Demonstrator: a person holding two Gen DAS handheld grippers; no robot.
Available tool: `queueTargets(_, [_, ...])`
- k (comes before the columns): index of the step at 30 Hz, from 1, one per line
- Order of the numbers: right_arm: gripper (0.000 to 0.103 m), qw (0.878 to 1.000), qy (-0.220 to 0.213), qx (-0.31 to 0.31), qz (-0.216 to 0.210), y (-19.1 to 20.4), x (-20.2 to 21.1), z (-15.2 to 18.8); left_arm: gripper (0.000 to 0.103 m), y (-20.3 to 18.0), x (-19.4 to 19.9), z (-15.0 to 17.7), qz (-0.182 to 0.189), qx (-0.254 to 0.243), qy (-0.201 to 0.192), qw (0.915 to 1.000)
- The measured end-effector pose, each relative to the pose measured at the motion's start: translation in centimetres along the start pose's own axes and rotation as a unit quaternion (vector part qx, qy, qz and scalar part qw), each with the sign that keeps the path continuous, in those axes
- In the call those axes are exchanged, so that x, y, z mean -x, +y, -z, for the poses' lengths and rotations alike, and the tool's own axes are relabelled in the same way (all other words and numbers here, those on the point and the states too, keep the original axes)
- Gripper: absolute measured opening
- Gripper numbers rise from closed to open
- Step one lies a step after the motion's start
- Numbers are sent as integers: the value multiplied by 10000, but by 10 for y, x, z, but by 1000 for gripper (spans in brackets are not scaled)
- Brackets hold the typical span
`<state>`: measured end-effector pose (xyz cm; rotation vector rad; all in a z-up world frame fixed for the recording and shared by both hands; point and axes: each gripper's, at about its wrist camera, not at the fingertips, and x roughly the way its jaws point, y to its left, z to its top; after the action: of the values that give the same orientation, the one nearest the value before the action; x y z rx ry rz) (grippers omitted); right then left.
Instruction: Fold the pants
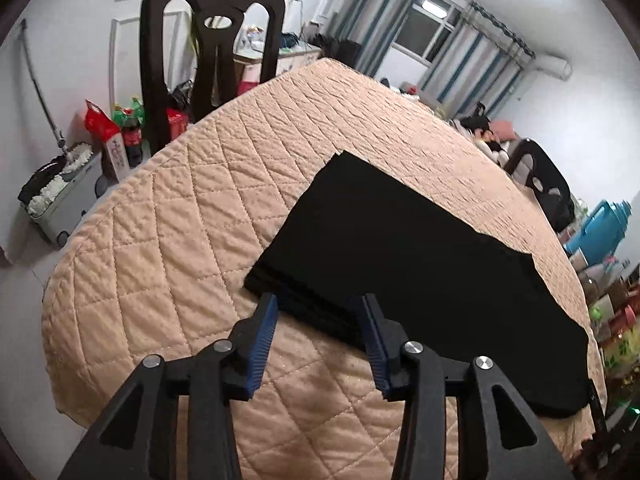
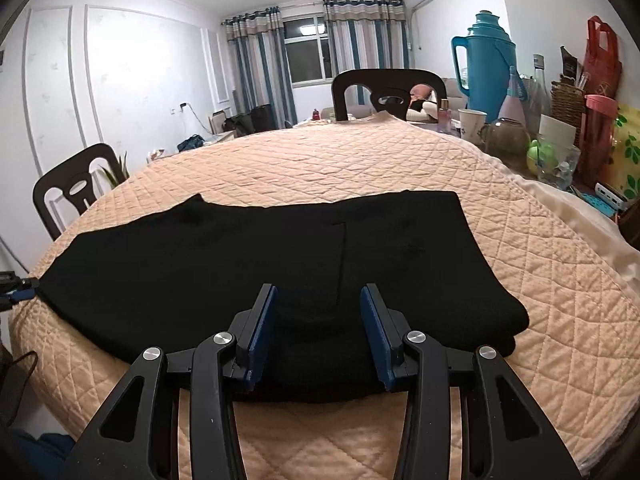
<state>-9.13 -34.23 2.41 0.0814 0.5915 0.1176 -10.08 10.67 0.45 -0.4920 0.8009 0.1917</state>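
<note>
- Pants (image 2: 256, 256) are lying flat and dark across the quilted worktop (image 1: 160, 216), already doubled leg over leg, running from the left tongs' end across to the right tongs' end.
- The left tongs (image 1: 320, 312) are standing at the narrow end of the cloth, jaws apart on either side of its stacked edge; the pads do not look to be pressing, so I am reading them as open rather than gripping.
- The right tongs (image 2: 318, 312) are hovering over the near hem at the thicker end, jaws wide with black fabric beneath and between them, nothing pinched as far as I can see.
- To do this step well, I am thinking both tongs should be biting every layer at once (the left-hand stack is showing several thin edges), low against the quilt, then lifting together so the fold line is staying straight.
- The near edge of the pants is sitting close to the worktop's rim on both sides, so little cloth should be dragged toward the person.
- Open quilt is spreading wide beyond the far edge of the pants, which is giving good room for carrying one end over the other.
- On the right a blue thermos (image 2: 486, 60), a paper cup (image 2: 472, 122) and jars are crowding the worktop's edge, well apart from the cloth but worth avoiding on a wide swing.
- A dark chair (image 1: 208, 60) is standing behind the far rim, clear of the working space.
</note>
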Motion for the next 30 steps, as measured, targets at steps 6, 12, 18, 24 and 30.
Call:
queueTargets(6, [43,9999,-98,-20,-84,2,2,-3,47,5,2,9,56,397,-418,9983])
queueTargets(12, [43,9998,-117,73,-152,10,1,-4,47,1,8,18,72,626,-472,9969])
queueTargets(18, [43,9994,-185,140,-251,15,-1,-6,47,7,-1,6,290,838,-588,9943])
queueTargets(24, [43,9991,-134,190,-341,22,-6,-5,43,5,-12,-5,487,718,-680,9939])
queueTargets(30, [43,9992,-116,140,-358,23,-7,-6,8,5,-23,-15,565,654,-481,9951])
